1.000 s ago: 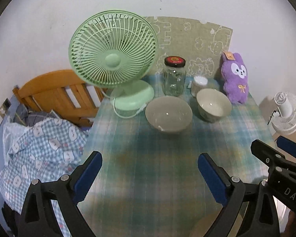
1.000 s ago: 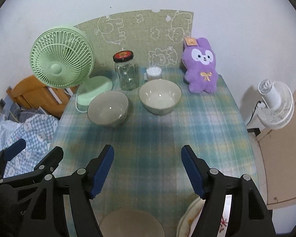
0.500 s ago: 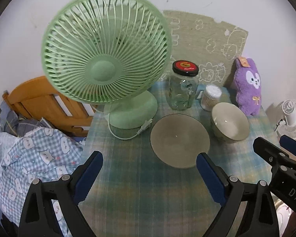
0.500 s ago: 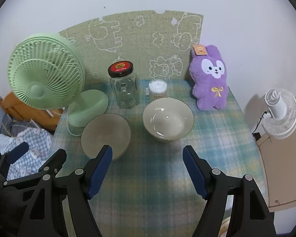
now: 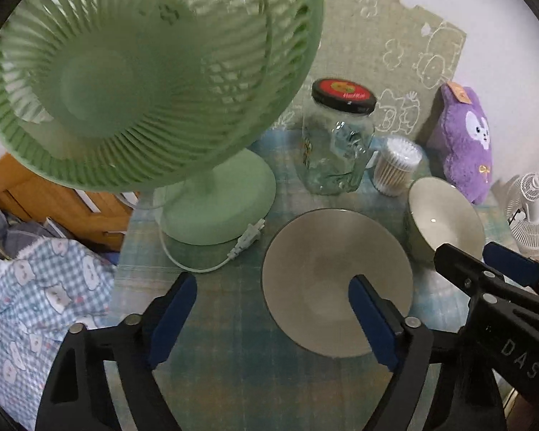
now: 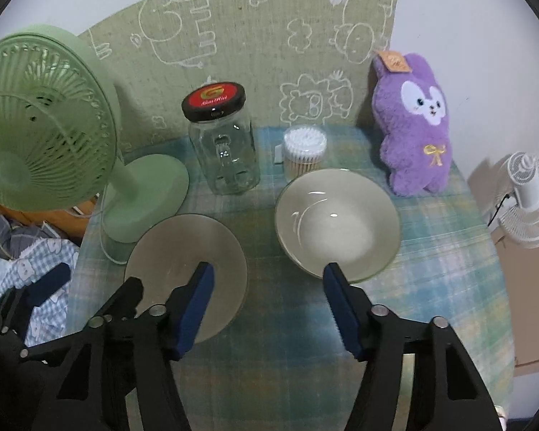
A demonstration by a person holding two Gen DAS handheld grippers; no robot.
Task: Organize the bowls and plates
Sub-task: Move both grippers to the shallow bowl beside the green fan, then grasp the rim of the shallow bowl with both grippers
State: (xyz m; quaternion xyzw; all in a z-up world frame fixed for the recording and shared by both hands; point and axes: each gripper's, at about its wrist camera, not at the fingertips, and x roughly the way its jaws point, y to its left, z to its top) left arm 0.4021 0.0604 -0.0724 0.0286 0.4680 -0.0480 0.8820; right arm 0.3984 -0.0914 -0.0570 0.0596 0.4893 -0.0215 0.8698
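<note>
Two bowls stand side by side on the checked tablecloth. The grey bowl (image 5: 336,280) (image 6: 187,269) is on the left, the paler glossy bowl (image 6: 337,224) (image 5: 445,215) on the right. My left gripper (image 5: 273,309) is open and empty; its right finger overlaps the grey bowl's near side in the view, its left finger is over bare cloth. My right gripper (image 6: 267,298) is open and empty, hovering at the gap between the bowls, its right fingertip at the pale bowl's near rim.
A green desk fan (image 5: 143,72) (image 6: 43,122) stands very close at the left, its cord on the cloth. A glass jar (image 6: 222,143), a cotton swab tub (image 6: 303,151) and a purple plush rabbit (image 6: 417,125) line the back. The table's left edge drops to bedding (image 5: 36,305).
Both grippers have moved forward toward the bowls and the back of the table. The fan now looms much larger in the left wrist view. Both stay open.
</note>
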